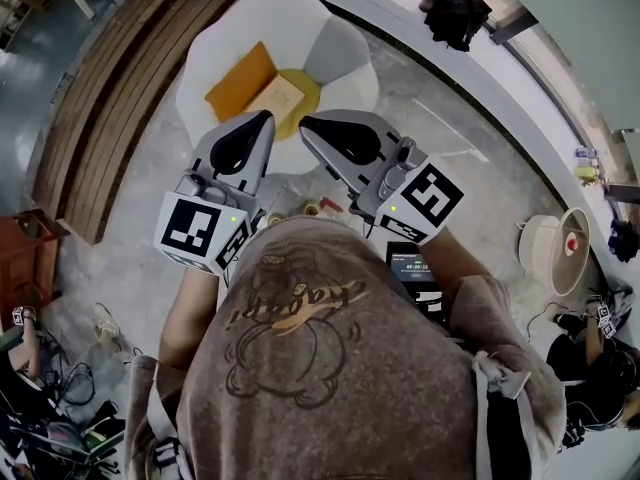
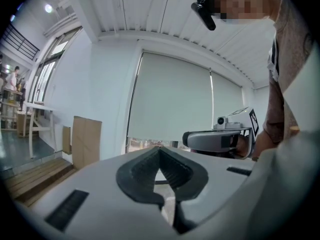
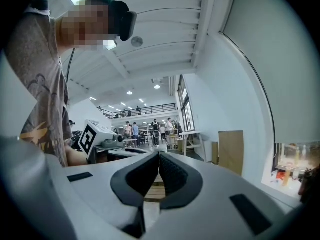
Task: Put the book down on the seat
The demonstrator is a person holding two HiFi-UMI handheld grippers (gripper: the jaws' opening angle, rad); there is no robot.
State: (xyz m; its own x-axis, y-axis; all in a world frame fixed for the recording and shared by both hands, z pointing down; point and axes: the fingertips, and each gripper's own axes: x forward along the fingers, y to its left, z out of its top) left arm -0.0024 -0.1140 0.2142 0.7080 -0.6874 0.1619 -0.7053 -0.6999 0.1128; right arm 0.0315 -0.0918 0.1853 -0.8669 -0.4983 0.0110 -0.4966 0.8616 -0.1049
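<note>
Book [image 1: 243, 83] lies flat on the white seat [image 1: 345, 53], ahead of and below both my tips. Its long axis runs diagonally, near-left to far-right in the head view. My left gripper [image 1: 266, 118] has its jaws together with nothing between them; right gripper [image 1: 306, 124] the same. The book sits left of centre, so the left gripper is nearer. Judgement: placing looks done.
</note>
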